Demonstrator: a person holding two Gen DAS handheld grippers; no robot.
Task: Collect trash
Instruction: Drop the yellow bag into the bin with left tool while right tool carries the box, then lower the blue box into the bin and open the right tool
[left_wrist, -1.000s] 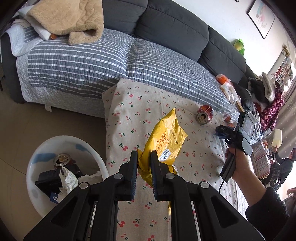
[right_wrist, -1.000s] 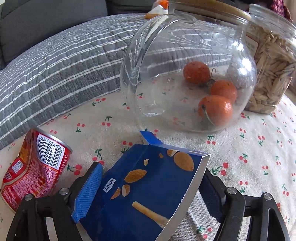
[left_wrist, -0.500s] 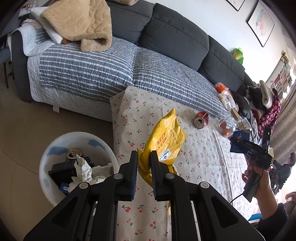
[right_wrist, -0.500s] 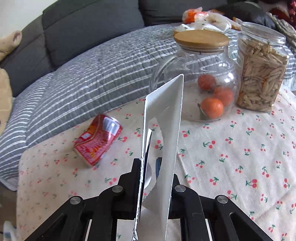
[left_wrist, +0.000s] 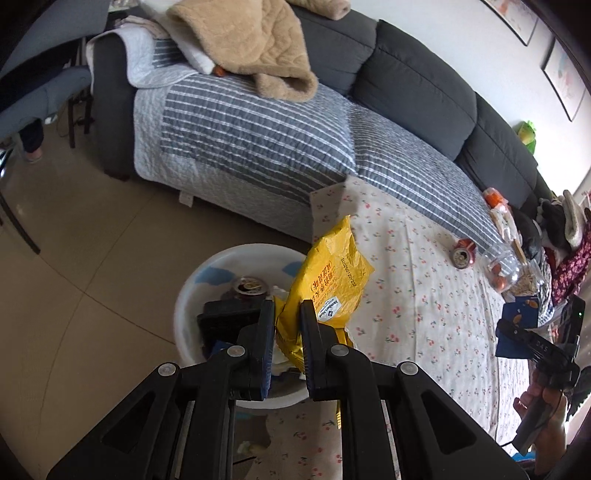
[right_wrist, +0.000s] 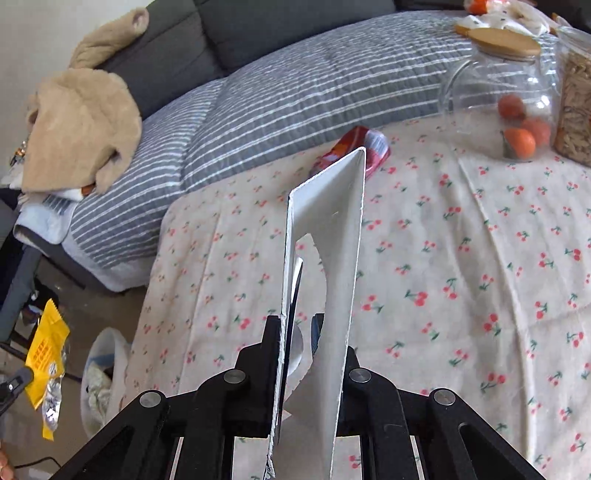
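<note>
Left gripper (left_wrist: 287, 325) clamped on crinkled yellow foil snack bag (left_wrist: 328, 280), above round white plastic bin (left_wrist: 192, 295). Right gripper (right_wrist: 295, 332) clamped on flattened blue-and-white cardboard box (right_wrist: 332, 258) over cherry-print surface (right_wrist: 461, 277).

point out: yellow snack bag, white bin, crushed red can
yellow snack bag (left_wrist: 328, 280), left wrist view, on its printed front panel.
white bin (left_wrist: 236, 258), left wrist view, on its far rim.
crushed red can (left_wrist: 464, 253), left wrist view, on its open end.

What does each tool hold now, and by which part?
The left tool grips the yellow snack bag by its lower end. The right tool clamps the flattened blue carton by its lower part.
</note>
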